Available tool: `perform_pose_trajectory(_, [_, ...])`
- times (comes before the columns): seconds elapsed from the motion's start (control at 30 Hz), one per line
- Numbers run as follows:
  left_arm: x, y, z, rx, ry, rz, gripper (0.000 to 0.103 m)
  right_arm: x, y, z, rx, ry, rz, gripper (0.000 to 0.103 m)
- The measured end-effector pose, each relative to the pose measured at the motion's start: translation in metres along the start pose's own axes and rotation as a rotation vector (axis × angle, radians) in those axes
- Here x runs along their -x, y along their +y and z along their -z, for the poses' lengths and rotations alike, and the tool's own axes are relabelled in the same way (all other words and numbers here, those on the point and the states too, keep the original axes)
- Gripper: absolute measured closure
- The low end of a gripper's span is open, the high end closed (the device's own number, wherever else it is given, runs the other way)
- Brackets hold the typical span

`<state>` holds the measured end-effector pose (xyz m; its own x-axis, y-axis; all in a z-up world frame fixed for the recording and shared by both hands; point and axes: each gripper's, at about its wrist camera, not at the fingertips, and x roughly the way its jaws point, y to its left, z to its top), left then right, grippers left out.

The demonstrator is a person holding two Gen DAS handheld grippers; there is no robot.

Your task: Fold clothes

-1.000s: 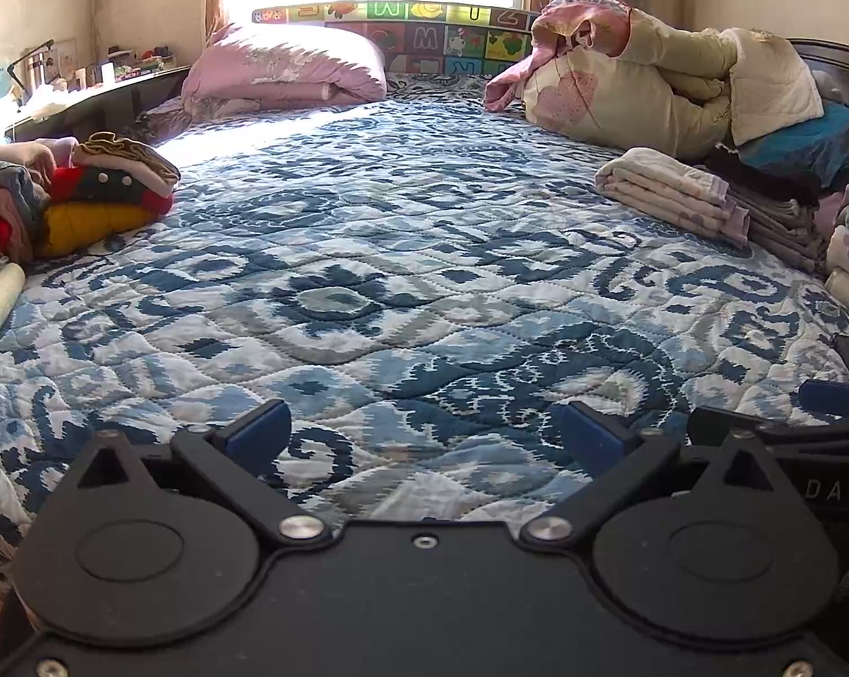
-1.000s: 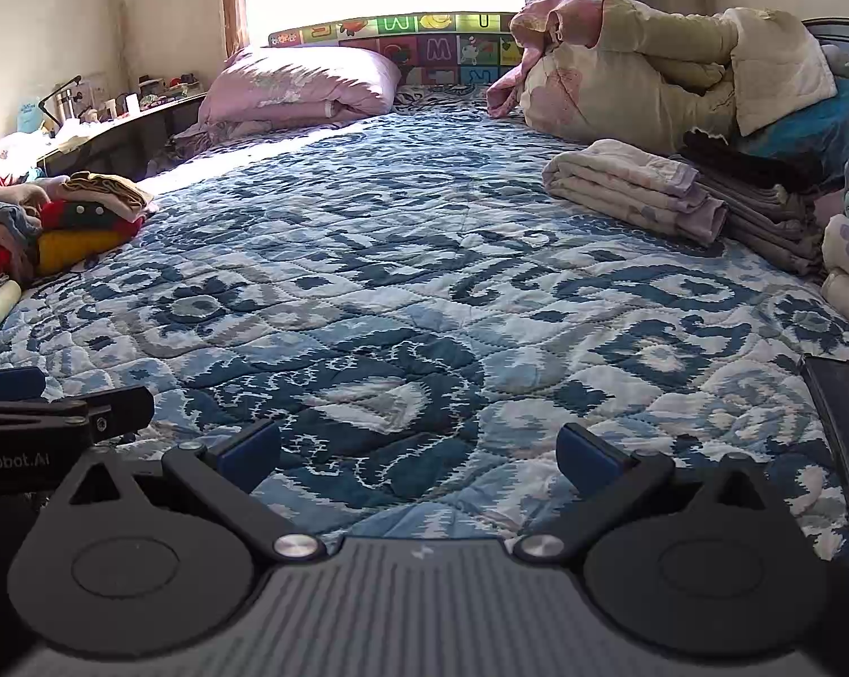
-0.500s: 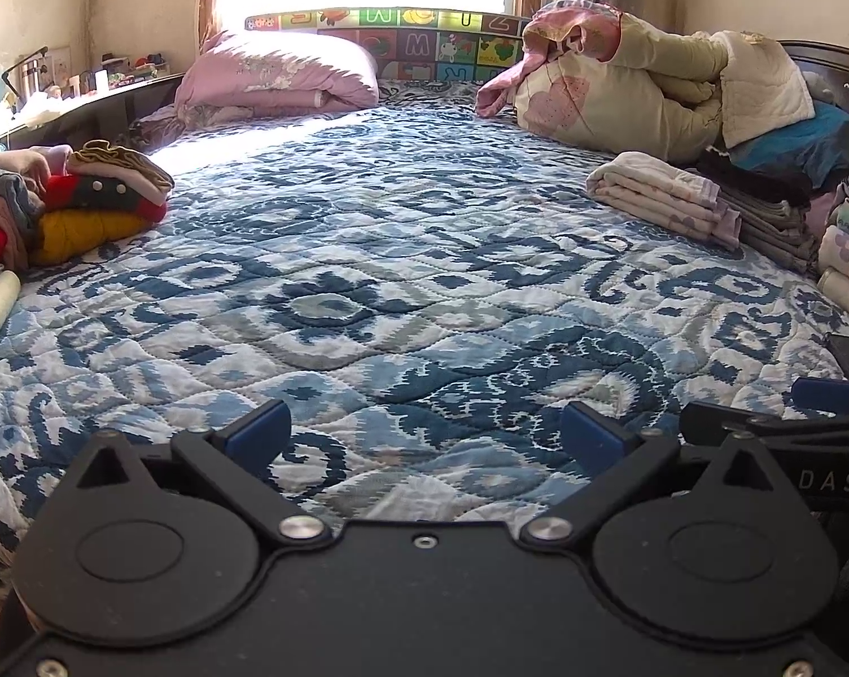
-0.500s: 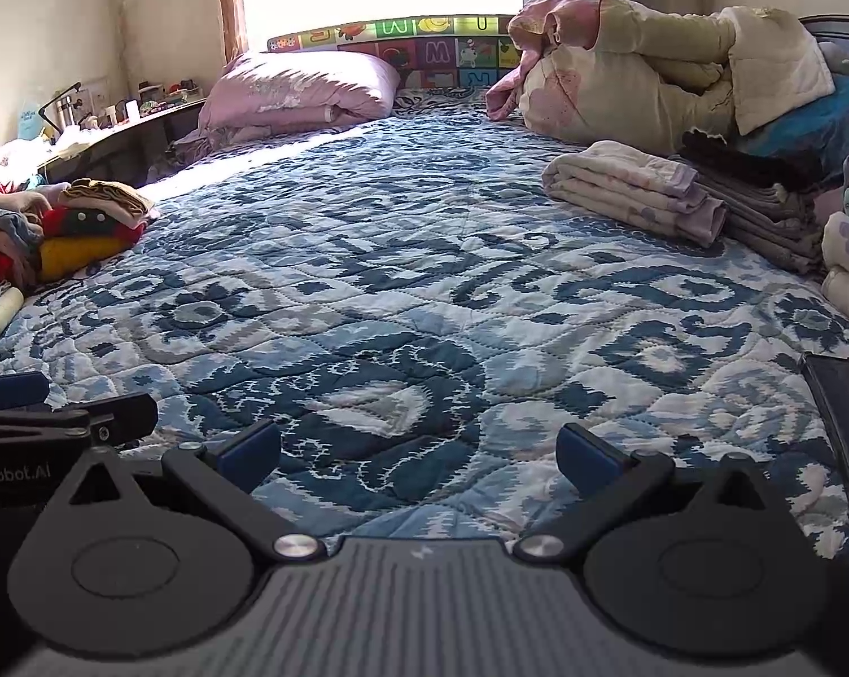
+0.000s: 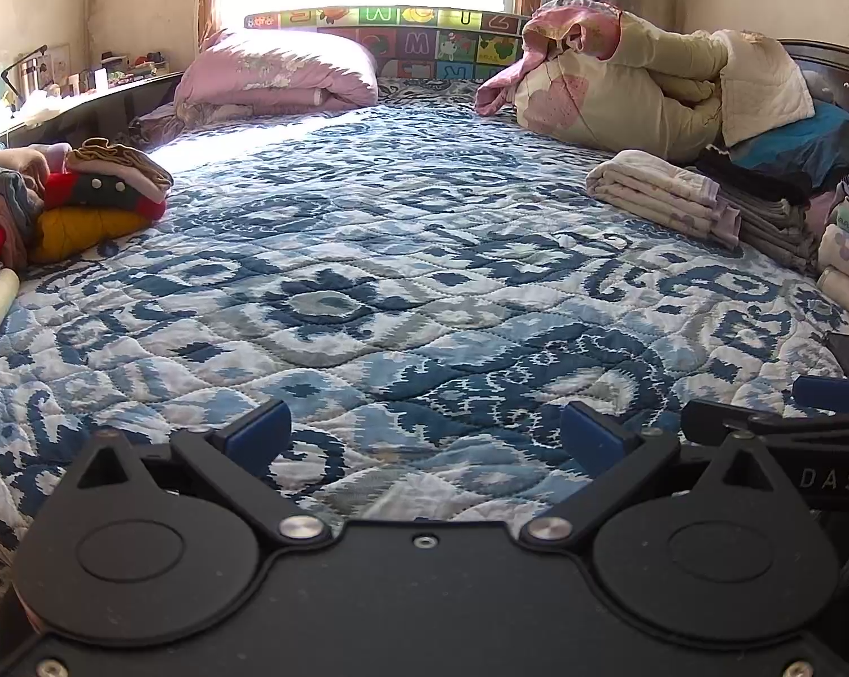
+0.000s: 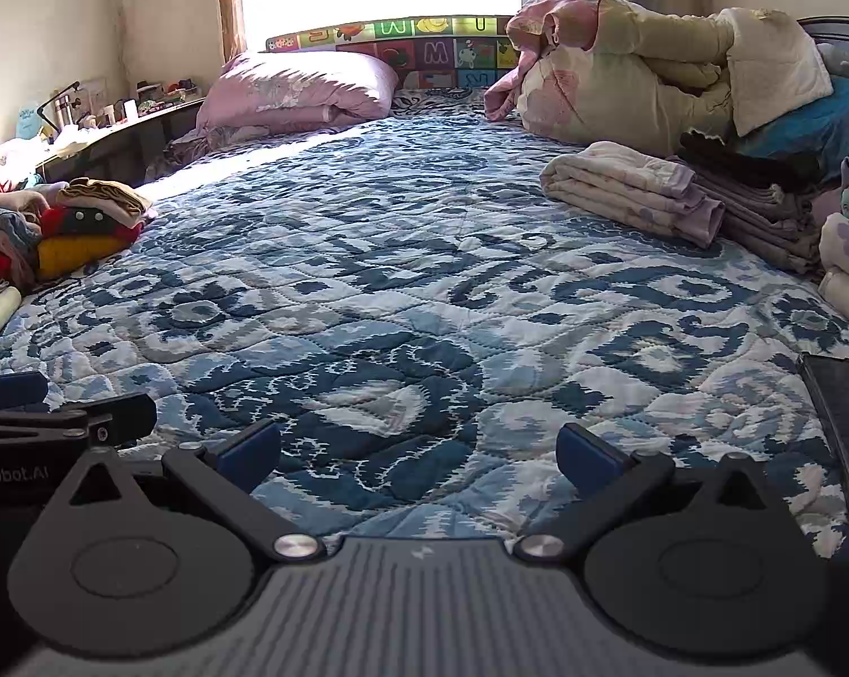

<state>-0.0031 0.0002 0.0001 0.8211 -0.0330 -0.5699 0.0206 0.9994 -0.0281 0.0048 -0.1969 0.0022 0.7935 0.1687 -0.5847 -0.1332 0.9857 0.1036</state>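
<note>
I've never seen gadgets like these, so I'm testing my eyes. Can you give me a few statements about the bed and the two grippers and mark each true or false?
1. Both grippers are open and hold nothing. True: the left gripper and the right gripper each have their jaws spread wide over the blue patterned quilt.
2. A shirt lies spread flat in the middle of the quilt. False: the middle is bare quilt.
3. Folded pale laundry is stacked along the bed's right side. True.
4. The jumbled red and yellow clothes lie on the right side. False: they are on the left edge.
5. A pink pillow lies at the far end under the window. True.
</note>
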Motion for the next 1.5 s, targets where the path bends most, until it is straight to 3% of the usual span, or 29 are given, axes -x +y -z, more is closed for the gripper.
perform_pose_trajectory(1.23, [-0.0071,0.0003,0.0019,0.003,0.022,0.014,0.0,-0.0019,0.0004,0.0014,0.006,0.004,-0.007,0.0])
perform_pose_trajectory(1.5, [-0.0058,0.0032,-0.0038,0.013,0.019,0.043,0.0,0.0045,-0.0036,-0.0011,-0.004,-0.047,-0.047,0.0])
